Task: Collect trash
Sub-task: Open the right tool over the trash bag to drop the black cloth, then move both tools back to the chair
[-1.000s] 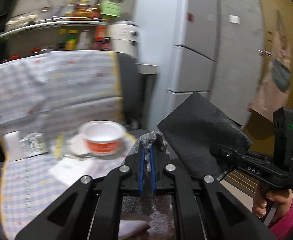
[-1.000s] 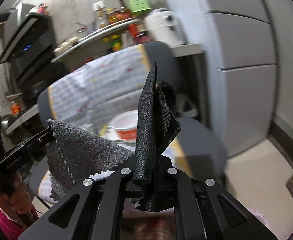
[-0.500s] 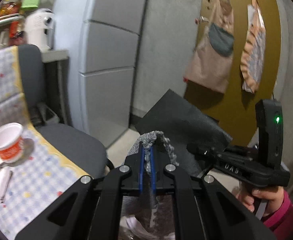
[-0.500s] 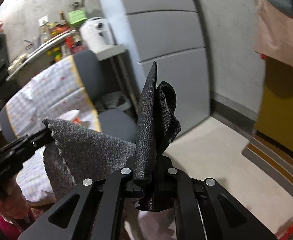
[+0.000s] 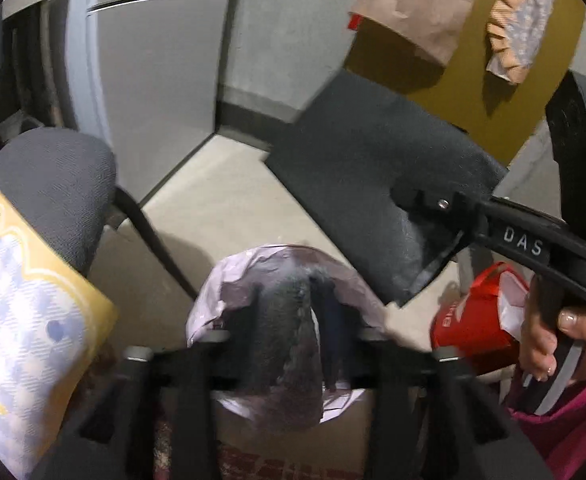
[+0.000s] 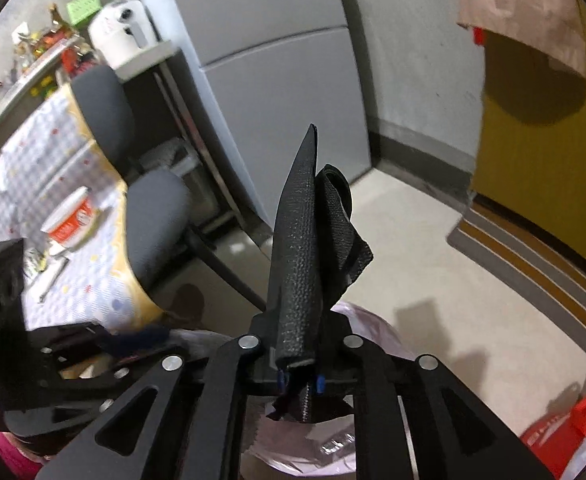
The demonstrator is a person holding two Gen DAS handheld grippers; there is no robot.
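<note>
My left gripper (image 5: 293, 292) points down over a pale plastic bag (image 5: 253, 264) on the floor. Its jaws are opening, and a grey knitted cloth (image 5: 293, 344) hangs loose between the blurred fingers, over the bag's mouth. My right gripper (image 6: 299, 376) holds a folded black textured sheet (image 6: 297, 260) that stands upright between its blue pads; these jaws are opening slightly while the sheet still sits against them. The left wrist view shows the right gripper (image 5: 413, 196) at the right, gripped by a hand, with the black sheet (image 5: 365, 152) spread above the bag. The bag's rim (image 6: 365, 320) shows under the sheet.
A grey chair (image 5: 53, 184) draped with a checked, yellow-edged cloth (image 5: 21, 320) stands to the left; an orange-and-white cup (image 6: 69, 220) and scraps lie on it. A red bag (image 5: 473, 320) sits on the right. Behind are a grey cabinet (image 6: 273, 60) and a striped doormat (image 6: 533, 248).
Both grippers swung away from the chair, to the right and down over the plastic bag. The left jaws went from shut on the grey cloth to parted. The right jaws parted slightly.
</note>
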